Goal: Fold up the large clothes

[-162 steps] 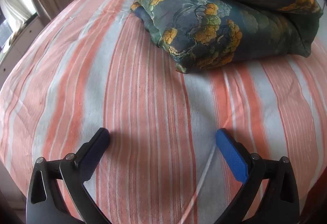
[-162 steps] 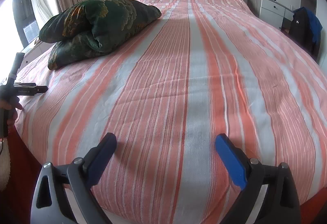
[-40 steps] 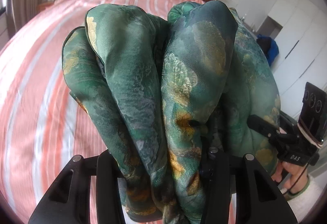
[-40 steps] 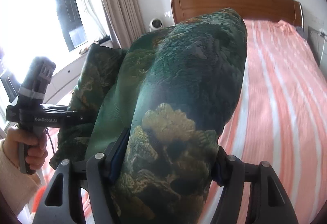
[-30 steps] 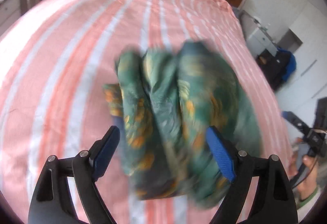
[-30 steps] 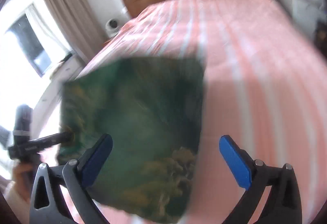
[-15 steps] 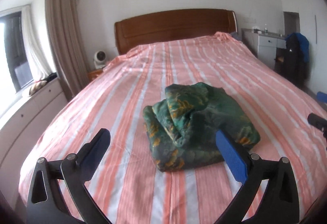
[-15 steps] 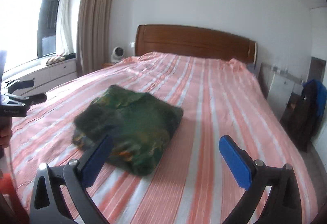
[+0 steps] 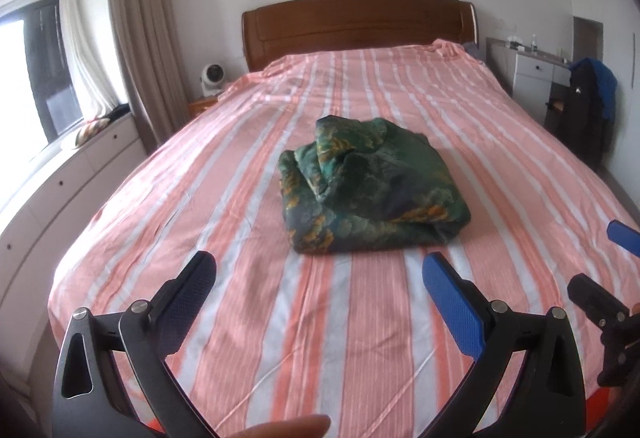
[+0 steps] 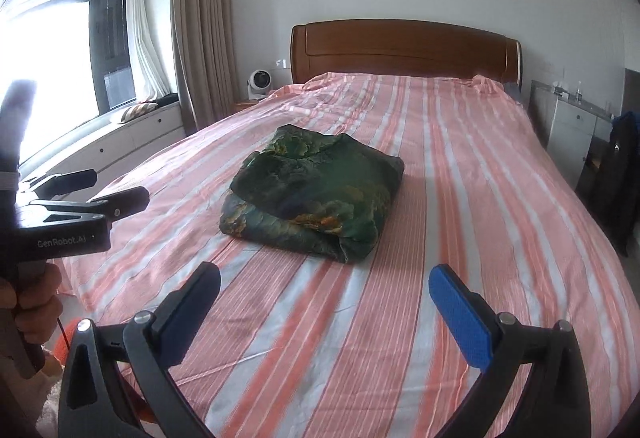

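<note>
Now the folded garment point(image 9: 372, 194) lies released, both claws withdrawn

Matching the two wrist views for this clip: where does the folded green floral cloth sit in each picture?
Left wrist view: the folded green floral cloth lies mid-frame on the striped bed, beyond the open left gripper.
Right wrist view: the cloth lies just left of centre, beyond the open right gripper.
Shared landmark: the wooden headboard behind it.

the folded green cloth point(image 9: 372, 190) left both grippers' jaws and now lies mid-bed, well apart.
</note>
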The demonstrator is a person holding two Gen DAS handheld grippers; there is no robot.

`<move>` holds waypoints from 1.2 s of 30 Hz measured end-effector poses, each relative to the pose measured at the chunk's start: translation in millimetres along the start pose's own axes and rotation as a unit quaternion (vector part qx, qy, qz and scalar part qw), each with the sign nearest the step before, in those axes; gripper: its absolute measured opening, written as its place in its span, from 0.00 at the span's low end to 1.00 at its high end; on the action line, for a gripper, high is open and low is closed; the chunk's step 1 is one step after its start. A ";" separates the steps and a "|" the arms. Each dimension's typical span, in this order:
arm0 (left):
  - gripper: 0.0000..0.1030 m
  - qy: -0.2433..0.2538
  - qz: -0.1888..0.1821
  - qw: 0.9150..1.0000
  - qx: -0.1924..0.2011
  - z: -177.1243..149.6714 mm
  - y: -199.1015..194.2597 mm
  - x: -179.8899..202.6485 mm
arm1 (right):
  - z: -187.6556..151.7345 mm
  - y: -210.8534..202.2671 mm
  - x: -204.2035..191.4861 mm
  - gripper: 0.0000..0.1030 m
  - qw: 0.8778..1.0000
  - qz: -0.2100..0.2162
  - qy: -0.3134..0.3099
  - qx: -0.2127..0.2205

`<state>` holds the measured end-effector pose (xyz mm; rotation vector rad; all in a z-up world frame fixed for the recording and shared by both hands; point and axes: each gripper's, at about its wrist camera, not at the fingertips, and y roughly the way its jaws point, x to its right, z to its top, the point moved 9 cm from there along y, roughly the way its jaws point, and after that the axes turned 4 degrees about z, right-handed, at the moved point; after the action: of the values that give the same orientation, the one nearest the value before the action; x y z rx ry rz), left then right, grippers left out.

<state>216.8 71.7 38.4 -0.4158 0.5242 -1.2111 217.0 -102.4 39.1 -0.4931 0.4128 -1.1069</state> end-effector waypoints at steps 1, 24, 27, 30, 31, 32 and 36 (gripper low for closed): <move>1.00 0.002 0.000 1.000 0.000 -2.8 -1.6 -0.4 | -1.8 -1.5 -1.1 1.00 1.000 -0.006 0.001 -0.003; 1.00 -0.006 -0.055 0.998 0.003 -41.9 -53.5 3.2 | -20.1 -59.3 -34.1 1.00 0.998 -0.059 -0.012 -0.002; 1.00 0.013 -0.056 0.998 -0.003 -46.4 -52.7 14.8 | -31.5 -54.9 -36.7 1.00 0.998 -0.065 -0.020 -0.015; 1.00 0.029 -0.052 0.998 -0.003 -46.4 -56.4 23.0 | -38.9 -51.4 -34.1 1.00 0.998 -0.060 -0.002 -0.032; 1.00 0.032 -0.052 0.998 -0.001 -45.7 -58.3 24.5 | -39.3 -52.1 -33.7 1.00 0.998 -0.056 0.003 -0.033; 1.00 0.035 -0.052 0.998 0.002 -44.3 -60.4 25.4 | -39.0 -53.3 -33.3 1.00 0.998 -0.054 0.005 -0.033; 1.00 0.031 -0.055 0.998 0.006 -38.4 -65.8 24.4 | -35.3 -60.3 -32.6 1.00 0.998 -0.059 0.007 -0.032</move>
<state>150.2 27.5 40.6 -0.4017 0.5533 -1.3366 140.3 -100.3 46.7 -0.5717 0.4362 -1.2145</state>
